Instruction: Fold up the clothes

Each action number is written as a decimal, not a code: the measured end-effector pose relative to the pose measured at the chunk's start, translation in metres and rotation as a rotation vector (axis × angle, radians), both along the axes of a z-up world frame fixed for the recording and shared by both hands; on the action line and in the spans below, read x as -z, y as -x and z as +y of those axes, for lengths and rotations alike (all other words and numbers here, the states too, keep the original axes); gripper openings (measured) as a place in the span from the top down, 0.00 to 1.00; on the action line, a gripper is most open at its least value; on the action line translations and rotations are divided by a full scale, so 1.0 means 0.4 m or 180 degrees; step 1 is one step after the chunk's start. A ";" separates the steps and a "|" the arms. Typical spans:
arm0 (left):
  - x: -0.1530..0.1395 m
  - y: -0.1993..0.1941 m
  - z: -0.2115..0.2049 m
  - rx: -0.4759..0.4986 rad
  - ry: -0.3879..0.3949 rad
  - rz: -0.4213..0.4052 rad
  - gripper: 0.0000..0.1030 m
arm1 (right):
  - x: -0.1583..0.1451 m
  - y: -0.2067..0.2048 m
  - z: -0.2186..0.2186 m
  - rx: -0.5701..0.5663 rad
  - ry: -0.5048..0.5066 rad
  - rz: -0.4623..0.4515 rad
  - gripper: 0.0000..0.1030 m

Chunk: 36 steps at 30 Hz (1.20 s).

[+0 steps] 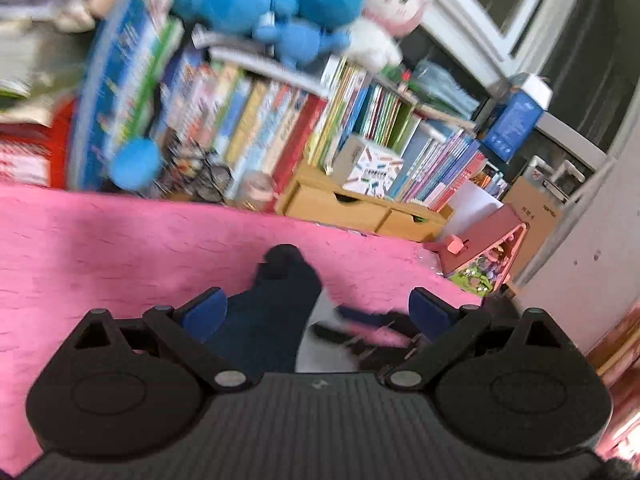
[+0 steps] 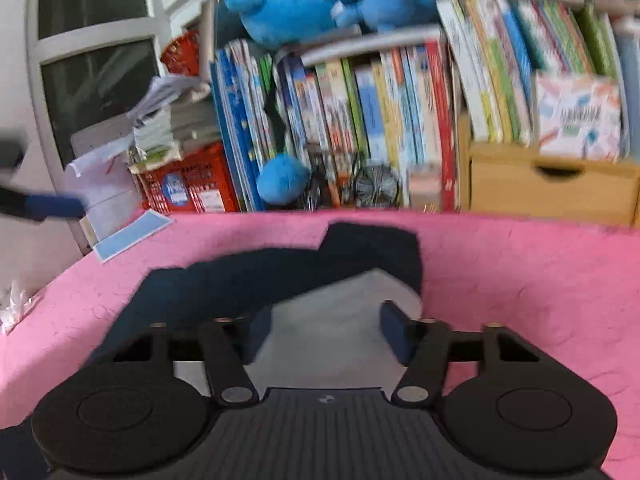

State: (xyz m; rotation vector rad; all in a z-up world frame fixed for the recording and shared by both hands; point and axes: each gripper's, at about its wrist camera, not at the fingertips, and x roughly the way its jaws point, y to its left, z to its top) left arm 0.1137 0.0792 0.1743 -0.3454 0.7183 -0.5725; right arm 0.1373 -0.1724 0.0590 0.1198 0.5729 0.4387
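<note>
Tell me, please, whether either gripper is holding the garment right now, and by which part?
Neither holds it. The left gripper and right gripper both stand open above the navy and grey garment on the pink cover.

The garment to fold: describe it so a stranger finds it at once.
Start at the pink blanket spread below the packed bookshelf. On its middle lies the garment, dark navy with a light grey panel. Nothing else on the pink is dark cloth.
</note>
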 end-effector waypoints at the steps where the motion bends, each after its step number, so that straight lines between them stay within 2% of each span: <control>1: 0.014 -0.035 -0.026 0.0037 0.0015 0.0100 0.06 | 0.023 -0.008 0.000 0.0028 -0.0023 0.0005 0.46; 4: 0.080 -0.151 -0.091 0.0055 0.0037 0.0436 0.15 | 0.046 -0.006 -0.016 0.0019 -0.0154 0.0033 0.44; 7: 0.171 -0.257 -0.138 -0.0007 0.0048 0.0851 0.27 | 0.056 -0.005 -0.032 -0.0021 -0.0267 0.0077 0.42; 9: 0.219 -0.300 -0.164 -0.0043 0.0025 0.1035 0.37 | 0.059 0.001 -0.036 -0.0051 -0.0286 0.0086 0.38; 13: 0.235 -0.316 -0.199 0.0069 0.0063 0.0982 0.43 | 0.056 0.000 -0.031 -0.0079 -0.0271 0.0093 0.33; 14: 0.225 -0.311 -0.202 0.0082 0.0052 0.0918 0.51 | 0.056 -0.001 -0.030 -0.0084 -0.0265 0.0093 0.32; 18: 0.175 -0.288 -0.199 0.0173 0.0091 0.0676 0.50 | 0.058 -0.003 -0.030 -0.0108 -0.0280 0.0103 0.29; 21: 0.200 -0.302 -0.219 0.0207 -0.0111 0.0832 0.52 | 0.058 -0.005 -0.028 -0.0111 -0.0271 0.0109 0.27; 23: 0.237 -0.319 -0.221 0.0174 -0.0068 0.1011 0.52 | 0.059 -0.005 -0.028 -0.0115 -0.0275 0.0114 0.26; 25: 0.266 -0.333 -0.220 0.0149 0.0079 0.1114 0.52 | 0.060 -0.006 -0.028 -0.0120 -0.0281 0.0121 0.25; 26: 0.276 -0.339 -0.221 0.0122 0.0143 0.1151 0.59 | 0.061 -0.006 -0.028 -0.0123 -0.0281 0.0122 0.25; 27: 0.283 -0.345 -0.221 0.0097 0.0211 0.1188 0.73 | 0.062 -0.006 -0.027 -0.0125 -0.0280 0.0123 0.25; 30: 0.299 -0.363 -0.213 0.0032 0.0477 0.1322 0.84 | 0.064 -0.008 -0.030 -0.0113 -0.0304 0.0150 0.22; 36: 0.291 -0.386 -0.210 0.0051 0.0537 0.1303 0.91 | 0.069 -0.011 -0.034 -0.0104 -0.0341 0.0178 0.20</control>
